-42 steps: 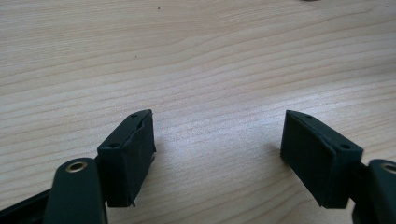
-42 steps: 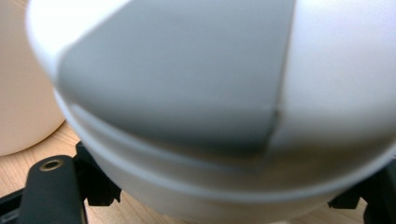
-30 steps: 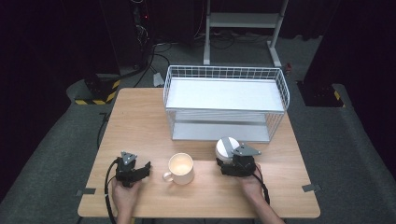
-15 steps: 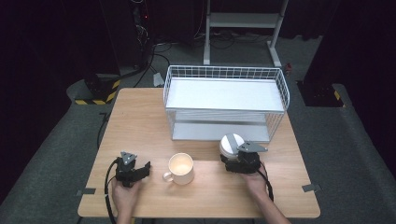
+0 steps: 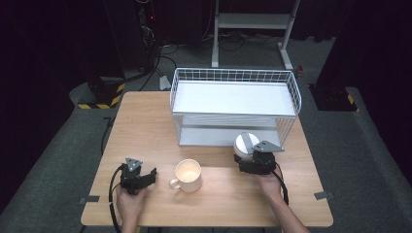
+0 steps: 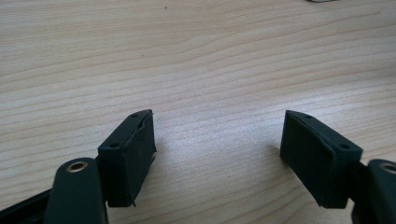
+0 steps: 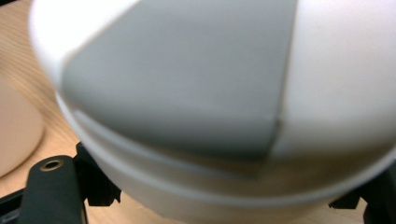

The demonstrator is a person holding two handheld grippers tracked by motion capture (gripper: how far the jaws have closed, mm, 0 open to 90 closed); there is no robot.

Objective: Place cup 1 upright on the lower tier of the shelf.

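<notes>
From above, the right hand-held gripper (image 5: pixel 253 156) sits near the front right of the wooden counter (image 5: pixel 145 126), its jaws closed round a white bowl with a grey patch (image 5: pixel 245 144). The bowl is at the gripper's tip, on the side away from the person, close to the lower shelf of the white wire rack (image 5: pixel 234 108) that stands just beyond it. To this gripper's left, a little apart, stands a cream mug (image 5: pixel 188 175), its handle pointing toward the left hand-held gripper (image 5: pixel 145 175). That one is in the person's left hand near the front edge, jaws pointing toward the mug without touching it.

Along the left hand-held gripper (image 6: pixel 217 154), the two black jaws stand partly apart with bare wood grain of the counter (image 6: pixel 196 60) between and beyond them, nothing gripped.

Along the right hand-held gripper (image 7: pixel 224 205), the bowl (image 7: pixel 187 93) looms right in front, blurred, white with a large grey wedge, its rim down between the jaws. The jaws stand wide, one at each side of it. At the far left edge is the mug's (image 7: pixel 14 135) pale side.
</notes>
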